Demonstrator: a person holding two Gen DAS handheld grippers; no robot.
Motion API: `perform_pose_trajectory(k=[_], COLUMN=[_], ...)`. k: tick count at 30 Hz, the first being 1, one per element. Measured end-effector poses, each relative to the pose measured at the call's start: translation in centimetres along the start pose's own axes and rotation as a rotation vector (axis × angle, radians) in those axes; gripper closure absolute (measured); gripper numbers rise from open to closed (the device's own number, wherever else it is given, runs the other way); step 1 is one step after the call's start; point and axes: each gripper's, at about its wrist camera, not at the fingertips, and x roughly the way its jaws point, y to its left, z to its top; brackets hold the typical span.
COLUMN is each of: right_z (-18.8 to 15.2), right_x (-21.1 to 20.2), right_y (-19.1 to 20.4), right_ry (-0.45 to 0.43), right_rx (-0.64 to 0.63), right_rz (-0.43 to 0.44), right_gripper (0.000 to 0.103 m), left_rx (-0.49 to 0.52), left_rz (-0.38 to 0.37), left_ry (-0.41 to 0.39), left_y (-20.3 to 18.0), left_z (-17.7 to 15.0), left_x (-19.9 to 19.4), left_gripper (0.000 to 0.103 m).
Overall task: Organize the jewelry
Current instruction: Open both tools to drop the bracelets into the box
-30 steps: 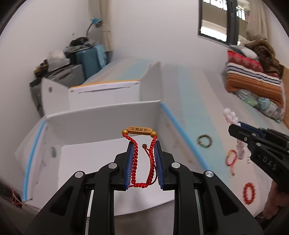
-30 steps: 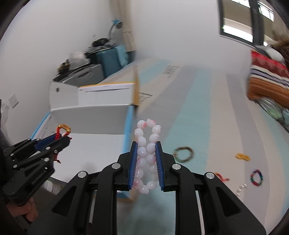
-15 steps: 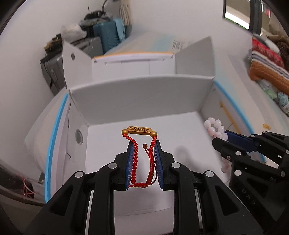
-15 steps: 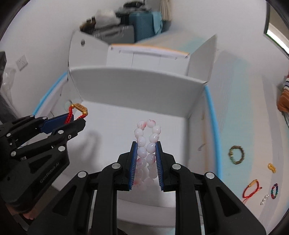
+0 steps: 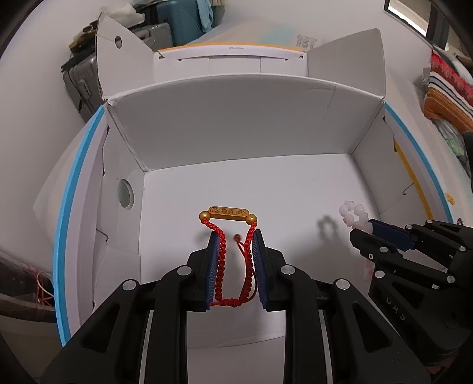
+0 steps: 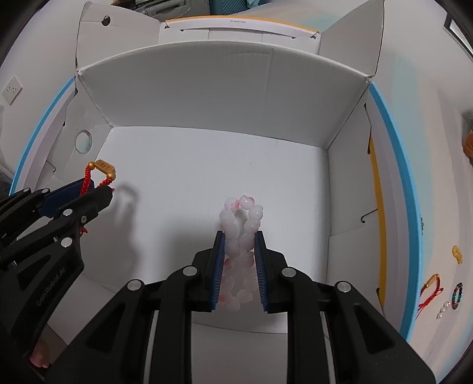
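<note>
My left gripper [image 5: 234,236] is shut on a red braided bracelet [image 5: 236,265] with a gold bar, held above the floor of an open white cardboard box [image 5: 236,133]. My right gripper [image 6: 239,236] is shut on a pink-white bead bracelet [image 6: 241,224], also over the box [image 6: 218,97] floor. The right gripper shows at the right of the left wrist view [image 5: 366,230], with the beads [image 5: 354,214]. The left gripper shows at the left of the right wrist view [image 6: 100,186], with the red bracelet [image 6: 102,169].
The box has raised flaps at the back and blue-edged side flaps [image 6: 393,165]. To its right on the pale surface lie a red cord bracelet [image 6: 430,291], a dark bead bracelet [image 6: 456,295], a small yellow piece [image 6: 457,254] and small pearls [image 6: 443,310]. Luggage [image 5: 165,26] stands behind.
Both grippers have moved forward and down over the box, bracelets still held. The box now fills both views; the right gripper came in from the bracelets on the surface.
</note>
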Motion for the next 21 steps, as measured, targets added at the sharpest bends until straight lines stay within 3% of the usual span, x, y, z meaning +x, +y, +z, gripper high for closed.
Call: perform_pose_trajectory(k=[4,6,8,10,11,16,21], right_z=[-0.1,-0.2,-0.4,0.1,0.1,-0.3,-1.2], right_x=[-0.2,-0.8,-1.7,-2.3,-2.9,-6.4,-9.4], right_y=[0.2,0.6,1.0,1.0,0.9,-0.4,-2.4], right_ry=[-0.016,-0.034,-0.061,-0.09,-0.108,-0.201,-0.278], right_rx=[-0.005,-0.018,-0.027,-0.027,-0.025,-0.006,0.018], right_rz=[-0.015,-0.013,-0.007,-0.003,-0.003,-0.022,-0.049], right_gripper=[0.082,0.065,0.061,0.053,0.045,0.033,0.016], left_rx=[-0.005,-0.009,-0.011,-0.011,-0.018,-0.047,-0.036], left_rz=[0.013,0.028,0.067,0.084,0.084,0.084,0.096], left_ry=[-0.007,-0.016,-0.048,-0.084,-0.095,-0.185,-0.266], left_y=[0.0,0.1,0.0,-0.2,-0.2,0.1,-0.8], left_z=[0.1,0.0,-0.2,-0.6,-0.6,-1.4,-1.8], left_x=[-0.1,-0.3,-1.0,-1.9,-2.2,-5.0,-7.8], left_gripper=[0.079,0.075,0.073,0.055,0.05,0.027,0.013])
